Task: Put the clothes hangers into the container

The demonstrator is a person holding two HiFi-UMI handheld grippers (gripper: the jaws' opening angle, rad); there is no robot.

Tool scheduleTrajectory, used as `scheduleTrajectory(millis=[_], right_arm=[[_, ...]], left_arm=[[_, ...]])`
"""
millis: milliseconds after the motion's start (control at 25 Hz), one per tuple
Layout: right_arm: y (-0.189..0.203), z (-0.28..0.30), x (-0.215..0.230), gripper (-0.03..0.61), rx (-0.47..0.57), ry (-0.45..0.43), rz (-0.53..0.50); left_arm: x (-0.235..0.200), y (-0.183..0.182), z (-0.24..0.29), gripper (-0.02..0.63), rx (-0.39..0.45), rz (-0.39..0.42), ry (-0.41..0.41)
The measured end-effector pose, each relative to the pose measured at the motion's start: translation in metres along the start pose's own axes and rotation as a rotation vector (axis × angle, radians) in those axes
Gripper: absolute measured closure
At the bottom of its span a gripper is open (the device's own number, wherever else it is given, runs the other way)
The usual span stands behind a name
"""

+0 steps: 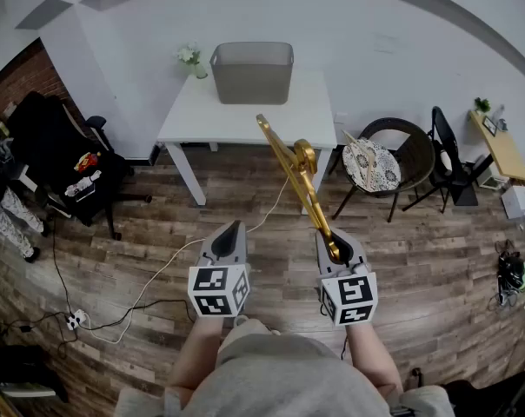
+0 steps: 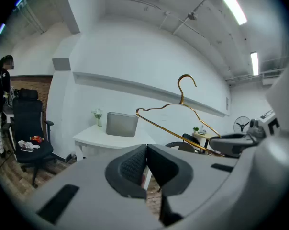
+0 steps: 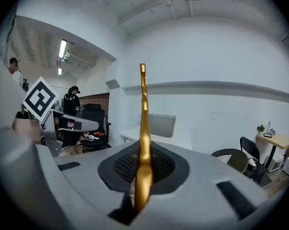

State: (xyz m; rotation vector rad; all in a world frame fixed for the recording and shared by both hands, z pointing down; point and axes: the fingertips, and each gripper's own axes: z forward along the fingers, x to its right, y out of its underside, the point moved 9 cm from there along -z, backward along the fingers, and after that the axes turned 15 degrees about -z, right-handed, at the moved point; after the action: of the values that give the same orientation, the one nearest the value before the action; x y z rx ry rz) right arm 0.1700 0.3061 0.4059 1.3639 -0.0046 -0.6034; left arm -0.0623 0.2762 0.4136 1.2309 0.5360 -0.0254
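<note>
At lower centre of the head view, I read the left gripper (image 1: 232,228) and the right gripper (image 1: 336,250) side by side above the wooden floor (image 1: 245,207), both aimed toward the top of the frame. A gold clothes hanger (image 1: 297,168) rises from the right gripper toward upper centre. Its far end overlaps the near edge of the white worktop (image 1: 245,115). The grey container (image 1: 251,81) stands at the back of that worktop, just beside a small plant (image 1: 191,57). The hanger is outside the container. A round chair (image 1: 371,165) sits right of the worktop.

Left gripper view: the fingers (image 2: 132,164) at lower centre are pressed together, with nothing between them. The hanger (image 2: 181,96) shows at centre right, hook uppermost, and its lower end runs to the right gripper at the right edge. The container (image 2: 121,124) stands at centre left on the worktop (image 2: 101,137). A black office chair (image 2: 27,128) is at the left edge.

Right gripper view: the fingers (image 3: 166,164) are narrow and clamped on the hanger (image 3: 143,119). It stands edge-on, upright, up the middle of the frame. Behind it, the container (image 3: 162,125) sits on the worktop (image 3: 178,139), well apart from the hanger.
</note>
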Motion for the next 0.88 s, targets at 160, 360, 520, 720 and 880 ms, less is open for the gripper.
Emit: scheduleTrajectory(millis=[160,360,520,720,880], right_arm=[[-0.002,0.002,0.001,0.545,0.015,-0.001,-0.001],[0.000,-0.002,0.002,0.545,0.025,0.001,0.006],[-0.001,-0.003,0.003,0.545,0.029,0.001,0.004],[0.001,-0.008,0.003,0.543,0.041,-0.002,0.014],[0.002,-0.006,0.003,0.544,0.040,-0.004,0.024]], left_arm=[[0.000,-0.004,0.002,0.606,0.011,-0.007,-0.001],[0.003,-0.003,-0.001,0.607,0.014,-0.009,0.002],[0.005,-0.005,-0.003,0.607,0.018,-0.012,0.004],[0.007,-0.002,-0.007,0.607,0.013,-0.011,0.001],[0.005,-0.002,-0.007,0.607,0.011,-0.008,0.001]])
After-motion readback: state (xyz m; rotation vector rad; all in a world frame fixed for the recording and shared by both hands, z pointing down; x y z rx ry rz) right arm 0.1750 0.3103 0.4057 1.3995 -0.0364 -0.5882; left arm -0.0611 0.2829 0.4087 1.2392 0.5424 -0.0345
